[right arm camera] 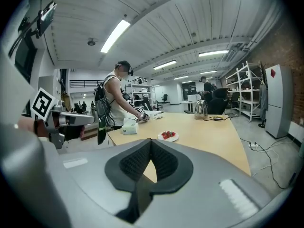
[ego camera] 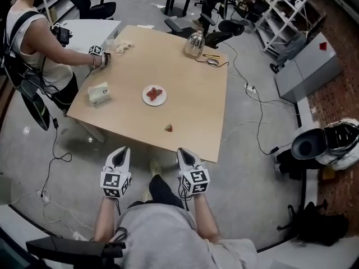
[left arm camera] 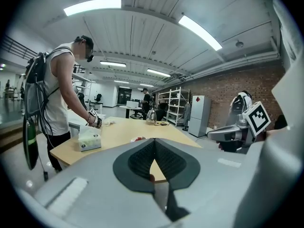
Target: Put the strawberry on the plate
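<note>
Nearest me, the left tool (ego camera: pixel 123 149) and the right tool (ego camera: pixel 181 149) hang side by side over the grey floor, just short of the near edge of the pale wooden desk (ego camera: pixel 190 100). My hands are mostly hidden under their marker cubes. Each tool's own view shows its black pads meeting at the tips with nothing clamped, so both are closed and empty. The small red strawberry (ego camera: pixel 169 128) lies alone on the desk close to that near edge. It is ahead of both tools and between their lines, nearer the right one and touching neither. The right tool's body hides it in that tool's view. In the left tool's view only a reddish speck shows low in the gap between the pads, too small to be sure of. Further in, near the desk's middle, sits the round white plate (ego camera: pixel 154 94), which already holds some red pieces. A pale green tissue box (ego camera: pixel 99 93) lies to its left. A glass jug (ego camera: pixel 194 43) stands at the far edge, and a person in a white sleeveless top (ego camera: pixel 31 43), partly cut off, reaches in at the far left corner.
</note>
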Available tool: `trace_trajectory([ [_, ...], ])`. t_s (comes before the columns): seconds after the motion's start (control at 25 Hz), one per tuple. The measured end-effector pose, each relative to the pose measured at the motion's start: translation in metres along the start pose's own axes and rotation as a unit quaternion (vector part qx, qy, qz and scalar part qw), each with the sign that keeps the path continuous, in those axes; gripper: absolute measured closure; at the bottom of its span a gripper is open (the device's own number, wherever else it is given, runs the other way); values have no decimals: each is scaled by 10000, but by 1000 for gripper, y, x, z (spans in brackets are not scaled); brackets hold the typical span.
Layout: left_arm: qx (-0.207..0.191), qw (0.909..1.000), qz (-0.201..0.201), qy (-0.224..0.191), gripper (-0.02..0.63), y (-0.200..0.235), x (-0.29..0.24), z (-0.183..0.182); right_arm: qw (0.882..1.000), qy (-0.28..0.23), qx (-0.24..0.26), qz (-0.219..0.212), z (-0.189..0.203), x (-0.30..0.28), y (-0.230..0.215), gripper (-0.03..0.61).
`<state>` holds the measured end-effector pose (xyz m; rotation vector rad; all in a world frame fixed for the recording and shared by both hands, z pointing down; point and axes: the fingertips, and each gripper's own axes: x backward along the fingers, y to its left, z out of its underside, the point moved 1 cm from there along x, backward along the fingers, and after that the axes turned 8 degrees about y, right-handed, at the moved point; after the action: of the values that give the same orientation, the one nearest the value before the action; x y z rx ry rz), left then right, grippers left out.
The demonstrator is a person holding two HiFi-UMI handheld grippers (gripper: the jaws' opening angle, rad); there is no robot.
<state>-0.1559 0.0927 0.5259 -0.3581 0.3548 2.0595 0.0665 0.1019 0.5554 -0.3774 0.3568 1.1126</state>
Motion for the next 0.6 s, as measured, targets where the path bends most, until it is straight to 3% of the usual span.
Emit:
trace_trajectory([
  [0.6, 158, 9987, -81, 468, 594, 21, -81, -6, 9987, 485, 17, -151, -4, -72, -59, 571],
])
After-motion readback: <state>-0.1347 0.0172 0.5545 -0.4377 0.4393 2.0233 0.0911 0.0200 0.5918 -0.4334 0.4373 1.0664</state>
